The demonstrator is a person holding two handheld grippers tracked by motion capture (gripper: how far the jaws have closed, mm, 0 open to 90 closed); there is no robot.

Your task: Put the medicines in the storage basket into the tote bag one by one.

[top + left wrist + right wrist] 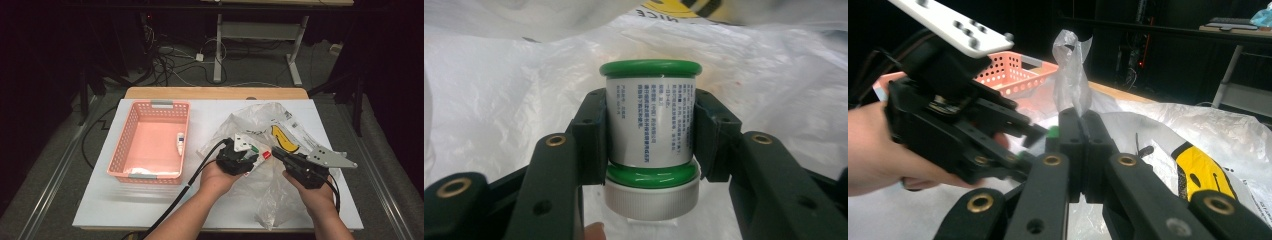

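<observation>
A small jar (650, 120) with green rims, a white printed label and a white cap sits between the jaws of my left gripper (248, 156), whose pads press on its sides. It hangs just above a clear plastic bag (270, 125) with a yellow print, which lies crumpled on the white table (100, 200). My right gripper (1080, 120) is shut on a pinched-up edge of that bag, and a tuft of film (1070, 75) sticks up above its jaws. The two grippers meet tip to tip over the bag.
A pink perforated basket (150, 105) stands to the left on the table, holding a small white tube (179, 143) and a white packet (145, 171). Cables trail from both grippers toward the near edge. Beyond the table are a dark floor and desk legs.
</observation>
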